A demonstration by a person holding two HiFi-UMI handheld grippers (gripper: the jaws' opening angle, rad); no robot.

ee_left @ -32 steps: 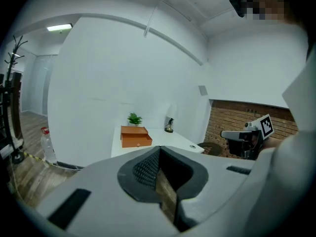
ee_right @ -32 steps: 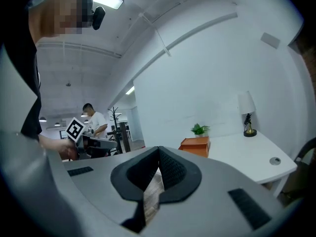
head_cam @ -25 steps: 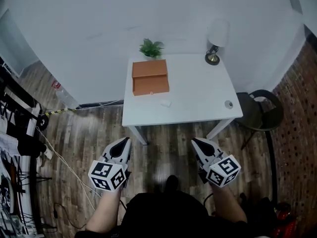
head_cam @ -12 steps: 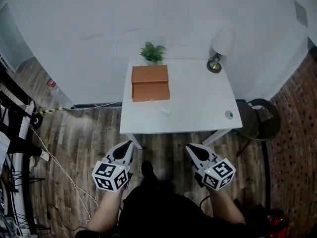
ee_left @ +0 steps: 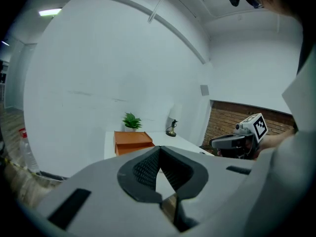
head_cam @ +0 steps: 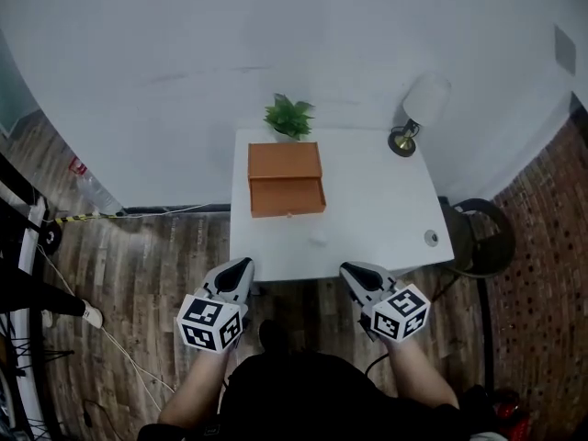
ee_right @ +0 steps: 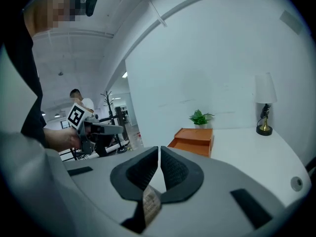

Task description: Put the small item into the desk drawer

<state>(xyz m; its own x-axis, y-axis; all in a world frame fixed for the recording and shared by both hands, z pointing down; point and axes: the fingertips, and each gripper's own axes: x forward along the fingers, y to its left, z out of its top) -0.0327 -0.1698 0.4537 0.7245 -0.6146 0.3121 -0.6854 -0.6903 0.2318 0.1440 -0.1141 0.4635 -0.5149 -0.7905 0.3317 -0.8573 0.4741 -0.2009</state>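
**Left gripper** (head_cam: 241, 266): clenched, with the pads meeting at the tips and nothing between them.

**Right gripper** (head_cam: 349, 270): likewise clenched and empty.

Both are held low in front of the person, one to each side of the body, on the near side of the orange drawer unit (head_cam: 286, 179) and well apart from it. I judge this to be an approach posture. The jaws are closed because nothing is within reach to take.

**Small item** (head_cam: 318, 239): a pale piece lying loose on the tabletop (head_cam: 386, 191), on the near side of the orange drawer unit and a little to its right, apart from it. Neither gripper touches it. The right gripper is on its side and is the likelier one for the pickup.

**Orange drawer unit:** it stands on the tabletop with its front and knob (head_cam: 288, 215) turned toward the person, which suits a pull from where they stand. The drawer appears pushed in, so it would need drawing out before the item can go inside. The left gripper lines up roughly with the unit, and that is probably why a second gripper is carried.

**Surroundings:**
- A plant (head_cam: 289, 116) sits directly behind the unit, by the wall.
- A lamp (head_cam: 413, 108) stands behind and well to the right of it.
- A chair (head_cam: 482, 237) is further right again.

None of these obstructs the path to the drawer front.

**Task status:** not begun, in my judgement.
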